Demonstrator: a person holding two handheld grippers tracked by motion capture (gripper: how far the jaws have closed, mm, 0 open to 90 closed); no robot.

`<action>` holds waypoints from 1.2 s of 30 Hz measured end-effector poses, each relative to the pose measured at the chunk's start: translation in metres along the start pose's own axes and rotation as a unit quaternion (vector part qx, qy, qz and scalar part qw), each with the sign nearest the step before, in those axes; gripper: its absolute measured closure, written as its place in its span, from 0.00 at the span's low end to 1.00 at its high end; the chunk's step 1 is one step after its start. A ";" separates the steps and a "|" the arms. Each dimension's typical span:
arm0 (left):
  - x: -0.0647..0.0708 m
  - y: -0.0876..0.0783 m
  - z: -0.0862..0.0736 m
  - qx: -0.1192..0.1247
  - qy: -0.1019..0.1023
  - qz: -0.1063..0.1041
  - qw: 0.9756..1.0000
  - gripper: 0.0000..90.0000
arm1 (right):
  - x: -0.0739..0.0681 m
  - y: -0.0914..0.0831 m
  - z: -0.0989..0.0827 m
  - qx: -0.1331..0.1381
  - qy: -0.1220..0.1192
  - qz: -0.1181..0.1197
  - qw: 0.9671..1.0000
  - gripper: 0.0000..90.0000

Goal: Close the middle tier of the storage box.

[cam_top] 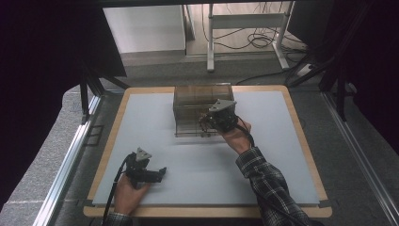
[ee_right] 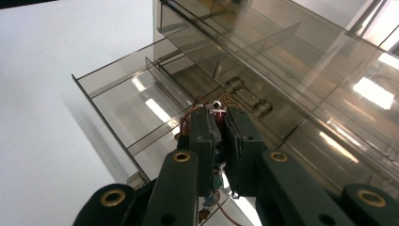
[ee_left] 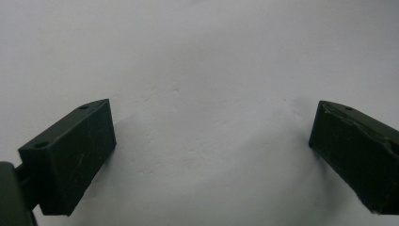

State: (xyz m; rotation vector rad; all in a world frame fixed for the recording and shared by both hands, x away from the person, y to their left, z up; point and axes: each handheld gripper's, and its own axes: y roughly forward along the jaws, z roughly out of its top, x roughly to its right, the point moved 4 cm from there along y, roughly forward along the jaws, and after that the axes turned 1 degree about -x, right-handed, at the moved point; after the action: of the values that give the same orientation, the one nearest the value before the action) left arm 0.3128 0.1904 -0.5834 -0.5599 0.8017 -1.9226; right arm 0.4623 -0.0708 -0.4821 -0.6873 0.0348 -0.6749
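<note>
Right gripper view: right gripper [ee_right: 221,141] pinches a beaded string [ee_right: 215,186] over an open drawer [ee_right: 117,99]; beads could snag on its dividers. Left gripper [ee_left: 211,155] rests wide open, empty.

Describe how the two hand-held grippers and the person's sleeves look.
Both, the left hand-held gripper and the right hand-held gripper, are black with blocky jaws, a grey three-cornered plate on top and a trailing black cable. Brass-ringed holes mark the right one. The sleeves are dark plaid.
</note>
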 end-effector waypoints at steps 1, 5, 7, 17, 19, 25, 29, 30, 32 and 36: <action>0.000 0.000 0.000 0.000 0.000 0.000 1.000 0.01 | 0.000 0.001 -0.001 -0.001 -0.001 0.000 1.000 0.90; 0.000 0.000 0.000 0.000 0.000 0.000 1.000 0.01 | -0.002 0.006 -0.003 -0.003 0.000 0.003 1.000 0.90; 0.000 0.000 0.000 0.000 0.000 0.000 1.000 0.01 | -0.003 0.008 -0.004 -0.005 -0.001 0.005 1.000 0.90; 0.000 0.000 0.000 0.000 0.000 0.000 1.000 0.01 | -0.009 0.017 -0.007 -0.009 0.002 0.014 1.000 0.90; 0.000 0.000 0.000 0.000 0.000 0.000 1.000 0.01 | -0.010 0.019 -0.007 -0.009 0.004 0.017 1.000 0.90; 0.000 0.000 0.000 -0.001 0.001 0.000 1.000 0.01 | -0.014 0.024 -0.008 -0.012 0.005 0.023 1.000 0.90; 0.000 0.000 0.000 -0.001 0.001 0.000 1.000 0.01 | -0.014 0.027 -0.012 -0.018 0.005 0.023 1.000 0.90; 0.000 0.000 0.000 0.000 0.000 0.000 1.000 0.01 | -0.014 0.027 -0.013 -0.020 0.004 0.022 1.000 0.90; 0.000 0.000 0.000 -0.001 0.001 0.000 1.000 0.01 | -0.013 0.028 -0.015 -0.024 0.004 0.021 0.999 0.90; 0.000 0.000 0.000 -0.001 0.000 0.000 1.000 0.01 | -0.011 0.028 -0.019 -0.032 0.009 0.019 0.999 0.89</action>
State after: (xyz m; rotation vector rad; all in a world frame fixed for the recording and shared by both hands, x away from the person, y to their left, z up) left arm 0.3128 0.1906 -0.5834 -0.5593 0.8034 -1.9220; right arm 0.4649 -0.0596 -0.5155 -0.7407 0.0871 -0.6454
